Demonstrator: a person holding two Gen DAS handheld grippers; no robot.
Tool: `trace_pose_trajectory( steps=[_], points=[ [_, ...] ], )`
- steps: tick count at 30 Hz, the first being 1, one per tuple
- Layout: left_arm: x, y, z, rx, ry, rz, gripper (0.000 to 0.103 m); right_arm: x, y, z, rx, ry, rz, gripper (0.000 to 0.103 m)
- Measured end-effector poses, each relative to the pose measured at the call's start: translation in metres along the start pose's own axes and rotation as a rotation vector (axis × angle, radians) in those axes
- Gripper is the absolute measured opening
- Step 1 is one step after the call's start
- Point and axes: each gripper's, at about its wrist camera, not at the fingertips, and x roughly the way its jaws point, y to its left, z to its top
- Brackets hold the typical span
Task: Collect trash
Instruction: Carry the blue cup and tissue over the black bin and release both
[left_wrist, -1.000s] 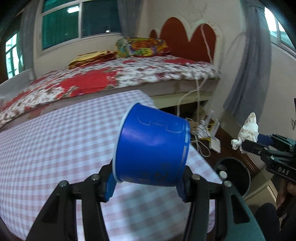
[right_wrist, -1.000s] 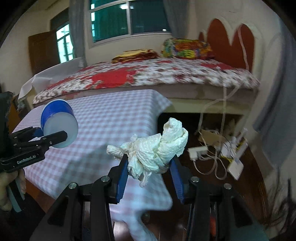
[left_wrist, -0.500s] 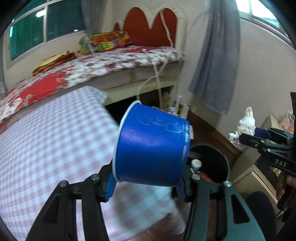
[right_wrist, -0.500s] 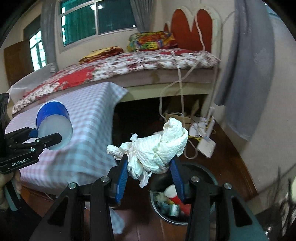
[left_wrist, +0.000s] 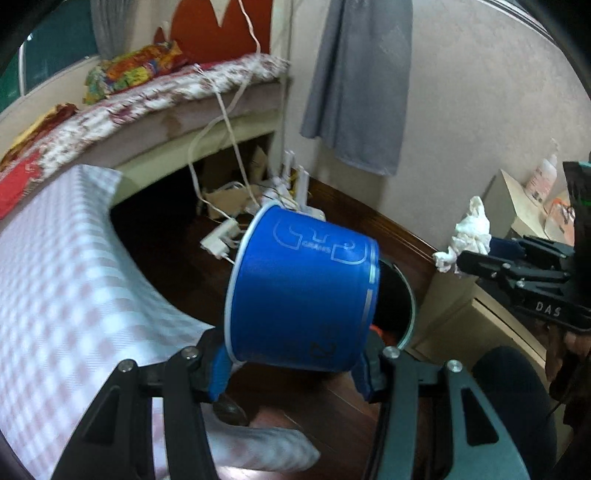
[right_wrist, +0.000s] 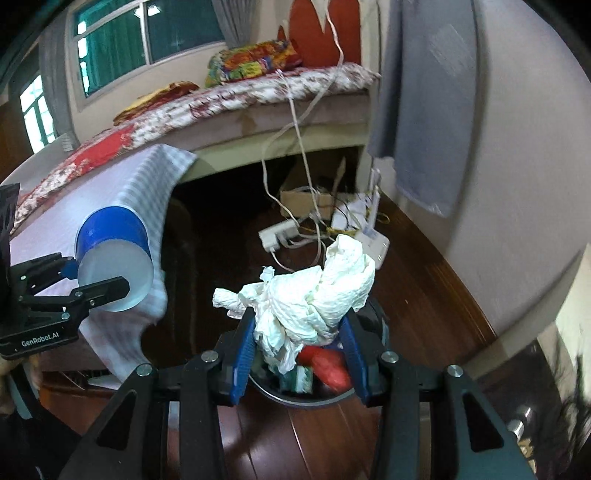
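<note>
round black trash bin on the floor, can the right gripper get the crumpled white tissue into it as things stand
Probably yes. The right gripper holds the crumpled white tissue just above the round black trash bin, whose mouth is open, with rubbish inside and nothing covering it.
</note>
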Motion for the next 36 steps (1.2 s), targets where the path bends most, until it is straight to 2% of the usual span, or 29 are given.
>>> trace_pose_trajectory(
  steps=[10,18,22,29,30,31,32,33,36],
  points=[
    [0.052,-0.025,-0.001,0.022,0.098,-0.071,0.054,0.037,-0.029,-0.029,0.004,0.096,-0.018,0.047],
    [0.1,-0.038,0.003,0.038,0.182,-0.085,0.054,0.075,-0.03,-0.036,-0.054,0.164,-0.001,0.047],
    [0.115,-0.035,0.002,0.029,0.211,-0.089,0.054,0.094,-0.031,-0.035,-0.067,0.197,0.007,0.048],
    [0.133,-0.034,-0.002,0.013,0.262,-0.122,0.054,0.125,-0.013,-0.038,-0.175,0.267,0.032,0.048],
    [0.136,-0.034,-0.001,-0.001,0.262,-0.127,0.058,0.13,-0.012,-0.039,-0.188,0.275,0.032,0.052],
    [0.138,-0.031,-0.001,-0.016,0.26,-0.106,0.074,0.138,-0.01,-0.042,-0.214,0.29,0.024,0.059],
    [0.138,-0.029,-0.001,-0.024,0.256,-0.08,0.084,0.145,-0.008,-0.045,-0.241,0.301,0.002,0.084],
    [0.136,-0.027,-0.001,-0.033,0.246,-0.054,0.098,0.15,-0.009,-0.049,-0.265,0.304,-0.037,0.103],
    [0.126,-0.024,-0.004,-0.035,0.224,-0.033,0.099,0.155,-0.021,-0.055,-0.262,0.318,-0.129,0.103]
  ],
)
